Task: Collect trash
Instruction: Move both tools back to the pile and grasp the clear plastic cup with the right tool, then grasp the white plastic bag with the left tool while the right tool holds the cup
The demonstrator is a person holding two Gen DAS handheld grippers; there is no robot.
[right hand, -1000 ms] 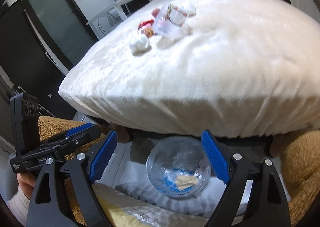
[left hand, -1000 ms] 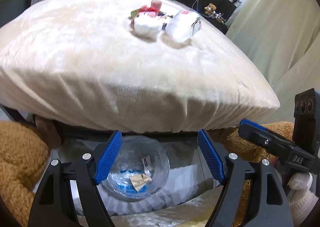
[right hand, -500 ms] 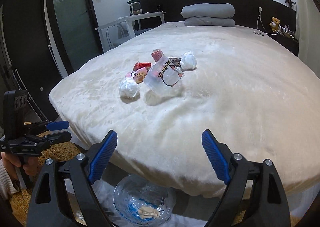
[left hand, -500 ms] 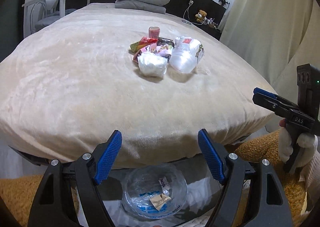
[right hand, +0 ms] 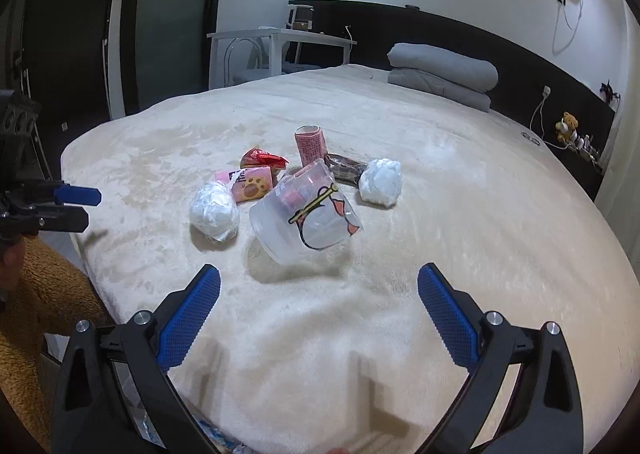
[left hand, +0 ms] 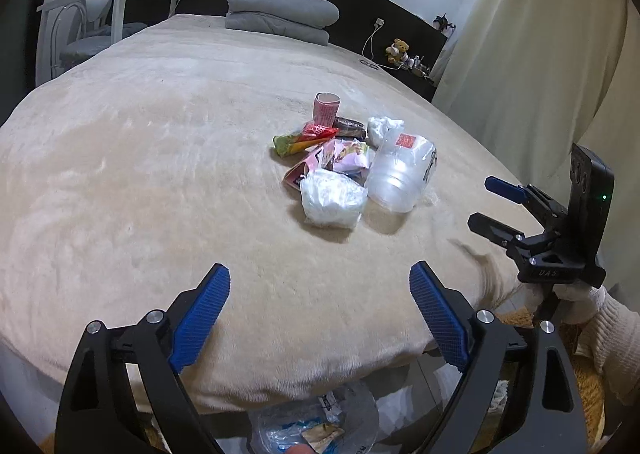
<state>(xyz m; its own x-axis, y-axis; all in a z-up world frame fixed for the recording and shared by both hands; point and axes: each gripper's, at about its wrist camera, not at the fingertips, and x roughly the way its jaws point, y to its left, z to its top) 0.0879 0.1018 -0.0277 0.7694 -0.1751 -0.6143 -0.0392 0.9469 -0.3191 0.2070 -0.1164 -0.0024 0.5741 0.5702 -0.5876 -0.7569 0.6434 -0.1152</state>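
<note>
A small heap of trash lies on the beige bed (left hand: 140,182): a crumpled white bag (left hand: 332,198) (right hand: 214,212), a clear plastic cup (left hand: 400,170) (right hand: 306,214) on its side, a pink carton (right hand: 252,182), a red wrapper (left hand: 316,132) (right hand: 262,158), a pink paper tube (left hand: 326,110) (right hand: 310,144) and a second white wad (left hand: 380,126) (right hand: 380,182). My left gripper (left hand: 320,298) hangs over the bed's near edge, its jaws opening with nothing between them. My right gripper (right hand: 318,300) is short of the cup, jaws opening too, empty. A clear bag of trash (left hand: 316,422) sits on the floor below.
Folded grey bedding (left hand: 280,16) (right hand: 440,72) lies at the head of the bed against a dark headboard. A white desk and chair (right hand: 276,50) stand at the far left, curtains (left hand: 532,54) at the right. A brown fluffy rug (right hand: 44,294) covers the floor by the bed.
Both grippers have risen from the floor bag to above the bed's edge and moved toward the trash heap. Their jaws have spread wider. The right gripper has rolled level.
</note>
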